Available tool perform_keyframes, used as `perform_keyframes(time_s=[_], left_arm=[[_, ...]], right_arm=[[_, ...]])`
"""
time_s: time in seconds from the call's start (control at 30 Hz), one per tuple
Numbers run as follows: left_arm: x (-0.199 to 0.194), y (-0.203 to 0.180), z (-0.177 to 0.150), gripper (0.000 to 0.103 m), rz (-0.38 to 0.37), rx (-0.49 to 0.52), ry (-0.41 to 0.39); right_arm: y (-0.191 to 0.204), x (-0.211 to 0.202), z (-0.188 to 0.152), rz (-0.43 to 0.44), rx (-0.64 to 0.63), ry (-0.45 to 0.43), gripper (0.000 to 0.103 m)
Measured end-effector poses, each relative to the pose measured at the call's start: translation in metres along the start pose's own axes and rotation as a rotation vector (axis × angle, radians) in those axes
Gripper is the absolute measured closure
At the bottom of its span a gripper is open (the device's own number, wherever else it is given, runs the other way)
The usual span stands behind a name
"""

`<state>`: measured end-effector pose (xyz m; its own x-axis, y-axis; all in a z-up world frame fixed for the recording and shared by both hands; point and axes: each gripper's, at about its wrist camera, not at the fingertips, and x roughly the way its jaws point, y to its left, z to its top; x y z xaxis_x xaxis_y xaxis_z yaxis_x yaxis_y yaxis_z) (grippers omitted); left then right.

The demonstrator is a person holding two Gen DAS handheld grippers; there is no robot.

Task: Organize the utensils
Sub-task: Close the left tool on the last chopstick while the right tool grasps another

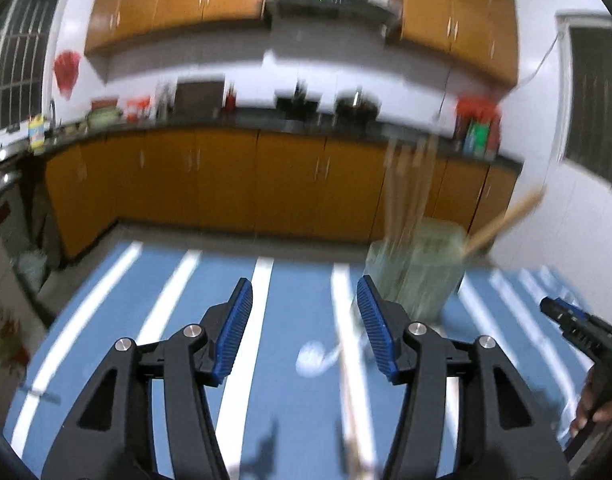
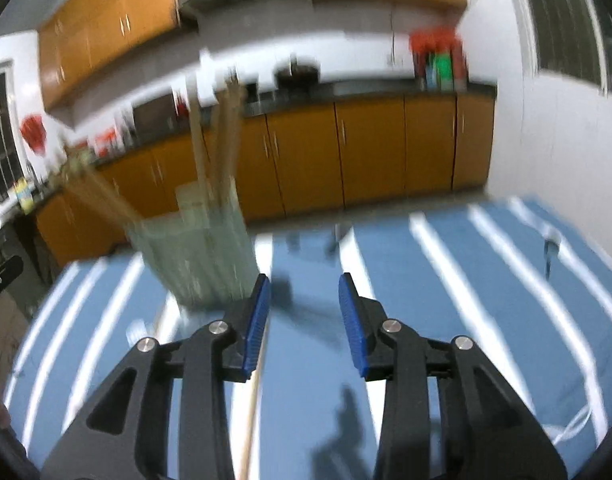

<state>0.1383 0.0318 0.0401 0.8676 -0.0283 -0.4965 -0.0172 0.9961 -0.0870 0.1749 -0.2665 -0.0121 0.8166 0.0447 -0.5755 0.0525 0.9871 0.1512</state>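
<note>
Both grippers, left (image 1: 304, 304) and right (image 2: 304, 300), hang released and empty over the striped tablecloth (image 1: 298, 408); a holder (image 1: 416, 268) of chopsticks (image 1: 410, 184) stands farther back.

One pale green holder (image 1: 416, 276) is seen ahead and to the right of the left jaws, and ahead and to the left of the right jaws. Roughly five wooden sticks (image 1: 410, 184) are counted in it, though blur prevents an exact number. One white spoon (image 1: 312, 358) and one loose wooden stick (image 1: 352, 392) are counted between the left jaws. Two grippers are counted: left gripper (image 1: 304, 320), right gripper (image 2: 304, 314).
</note>
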Motion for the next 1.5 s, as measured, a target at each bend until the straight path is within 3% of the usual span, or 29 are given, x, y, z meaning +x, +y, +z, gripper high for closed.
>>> perform_keyframes(time_s=[0.13,0.33,0.5,0.67,1.0,1.3,1.5], left_arm=[[0.026,0.0,-0.043,0.048,-0.006,0.007,0.161],[0.04,-0.01,-0.082,0.048,-0.046,0.001,0.275],[0.044,-0.017,-0.095,0.048,-0.064,0.007,0.311],[0.048,-0.023,-0.1,0.052,-0.08,0.016,0.336],[0.056,-0.037,-0.11,0.066,-0.097,0.048,0.37],[0.063,-0.047,-0.115,0.094,-0.074,0.092,0.385],[0.075,-0.028,-0.105,0.095,-0.036,0.054,0.389]], right_arm=[[0.009,0.022,-0.048,0.071,-0.002,0.159,0.067],[0.041,0.032,-0.085,0.127,-0.069,0.255,0.068],[0.05,0.041,-0.091,0.112,-0.103,0.288,0.07],[0.045,0.044,-0.091,0.065,-0.121,0.289,0.094],[0.01,0.049,-0.082,-0.018,-0.029,0.268,0.095],[0.005,0.049,-0.078,-0.017,-0.024,0.259,0.095],[0.008,0.05,-0.079,-0.011,-0.03,0.26,0.095]])
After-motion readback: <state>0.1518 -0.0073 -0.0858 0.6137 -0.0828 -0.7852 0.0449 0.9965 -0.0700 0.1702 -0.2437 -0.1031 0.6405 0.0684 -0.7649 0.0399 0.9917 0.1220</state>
